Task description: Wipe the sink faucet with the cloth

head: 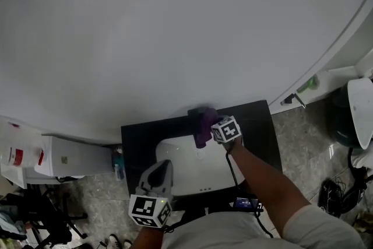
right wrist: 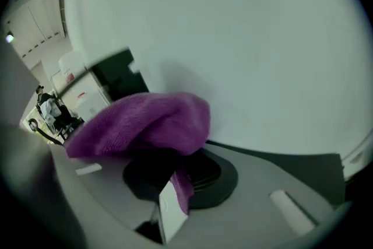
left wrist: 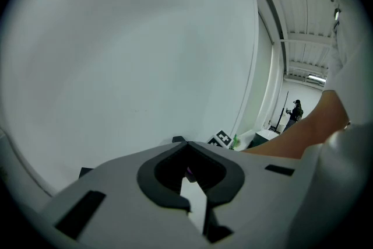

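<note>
A white sink basin (head: 187, 179) is set in a black counter (head: 139, 140) against a pale wall. The dark faucet (head: 194, 114) stands at the basin's far rim. A purple cloth (head: 202, 129) is pressed against the faucet, and my right gripper (head: 208, 126) is shut on it. In the right gripper view the cloth (right wrist: 143, 122) bunches over the jaw tips of the right gripper (right wrist: 175, 151) and hides them. My left gripper (head: 164, 164) hovers over the basin's near left part, shut and holding nothing; its tips meet in the left gripper view (left wrist: 186, 146).
A white cabinet (head: 64, 157) and a teal bottle (head: 118, 164) stand left of the counter. On the right are a ledge with a green bottle (head: 309, 83), a white rounded object (head: 361, 111) and cables (head: 337, 190) on the tiled floor. A distant person (left wrist: 296, 111) stands far off.
</note>
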Tool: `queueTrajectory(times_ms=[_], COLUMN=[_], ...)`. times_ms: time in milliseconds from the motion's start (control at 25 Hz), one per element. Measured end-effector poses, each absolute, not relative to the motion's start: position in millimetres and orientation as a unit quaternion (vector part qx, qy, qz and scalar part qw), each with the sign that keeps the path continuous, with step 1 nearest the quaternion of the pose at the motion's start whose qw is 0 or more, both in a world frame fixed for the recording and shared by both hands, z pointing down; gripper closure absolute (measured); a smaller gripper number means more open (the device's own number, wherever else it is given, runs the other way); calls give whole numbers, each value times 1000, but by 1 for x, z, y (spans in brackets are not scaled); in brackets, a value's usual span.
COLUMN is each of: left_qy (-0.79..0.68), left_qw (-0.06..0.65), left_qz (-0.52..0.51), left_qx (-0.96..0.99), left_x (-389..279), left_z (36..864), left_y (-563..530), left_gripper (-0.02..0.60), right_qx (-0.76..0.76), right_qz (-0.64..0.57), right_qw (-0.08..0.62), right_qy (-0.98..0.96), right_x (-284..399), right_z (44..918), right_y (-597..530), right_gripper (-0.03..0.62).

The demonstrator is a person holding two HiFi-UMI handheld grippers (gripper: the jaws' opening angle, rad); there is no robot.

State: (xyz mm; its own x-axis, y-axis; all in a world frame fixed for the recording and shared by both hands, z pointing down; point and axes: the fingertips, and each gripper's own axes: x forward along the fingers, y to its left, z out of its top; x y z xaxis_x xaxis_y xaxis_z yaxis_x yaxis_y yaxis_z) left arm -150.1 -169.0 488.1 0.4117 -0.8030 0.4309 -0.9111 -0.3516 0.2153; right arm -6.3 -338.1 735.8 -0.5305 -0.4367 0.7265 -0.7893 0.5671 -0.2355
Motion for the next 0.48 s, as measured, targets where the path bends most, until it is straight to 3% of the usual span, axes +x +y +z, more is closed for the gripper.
queueTrajectory(times_ms=[120, 200, 480], left_qy=[-522, -520, -514], left_qw=[213, 213, 207], left_qz=[124, 124, 132], left_qx=[817, 818, 822], left_x=[-146, -142, -135], left_z=[487, 486, 484], left_y=[-174, -176, -174], left_gripper=[577, 577, 577], right_qx=[373, 353, 336], right_qz=[233, 212, 275], right_qw=[229, 212, 338], right_qy=[-869, -887, -835], right_x=[-13, -30, -20], right_z=[662, 640, 753], right_y=[-352, -356, -338], right_gripper=[545, 545, 545])
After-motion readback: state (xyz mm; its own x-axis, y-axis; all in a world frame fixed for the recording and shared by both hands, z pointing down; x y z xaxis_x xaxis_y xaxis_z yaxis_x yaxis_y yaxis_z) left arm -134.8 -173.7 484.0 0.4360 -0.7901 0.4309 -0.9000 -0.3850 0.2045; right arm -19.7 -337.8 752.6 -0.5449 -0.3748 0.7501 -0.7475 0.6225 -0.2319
